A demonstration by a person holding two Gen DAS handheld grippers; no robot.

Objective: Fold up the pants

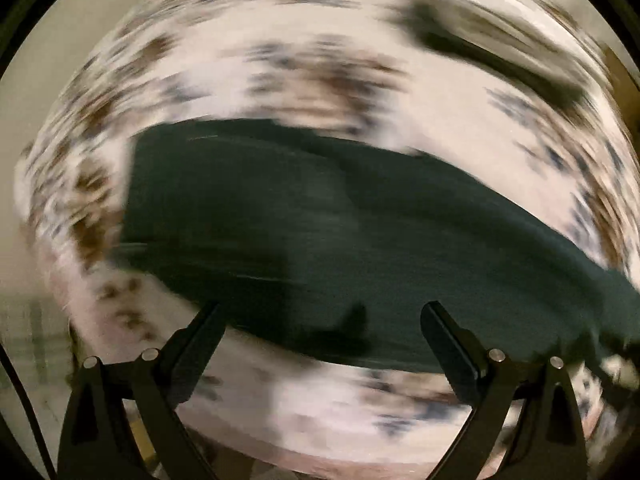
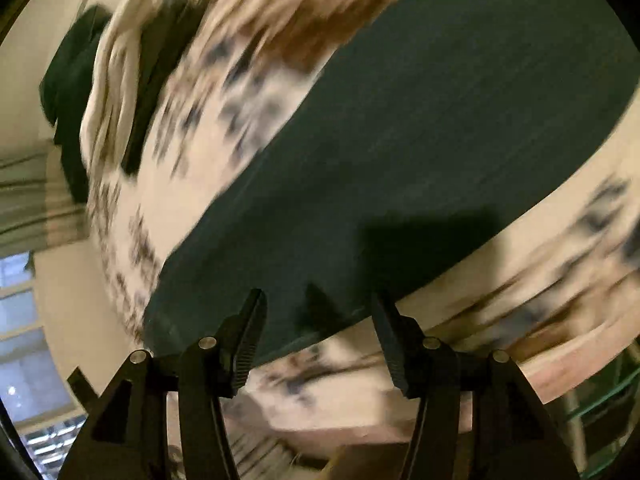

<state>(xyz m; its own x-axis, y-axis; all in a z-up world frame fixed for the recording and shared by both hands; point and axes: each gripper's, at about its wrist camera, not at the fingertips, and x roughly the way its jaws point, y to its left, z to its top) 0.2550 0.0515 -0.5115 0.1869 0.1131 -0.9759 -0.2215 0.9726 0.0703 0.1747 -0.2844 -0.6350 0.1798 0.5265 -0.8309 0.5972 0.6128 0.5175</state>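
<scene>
Dark green pants (image 1: 320, 232) lie flat on a white floral bedspread (image 1: 304, 80), spread from left to lower right. Both views are motion-blurred. My left gripper (image 1: 324, 312) is open and empty, hovering over the pants' near edge. In the right wrist view the same pants (image 2: 420, 140) run as a long band from lower left to upper right. My right gripper (image 2: 318, 300) is open and empty, just above the pants' near end.
Other dark garments lie at the far side of the bed (image 1: 480, 52) and on a pale bundle of cloth (image 2: 120, 80) in the right wrist view. The bed's edge (image 2: 560, 364) runs below the right gripper. A window (image 2: 24, 340) shows at lower left.
</scene>
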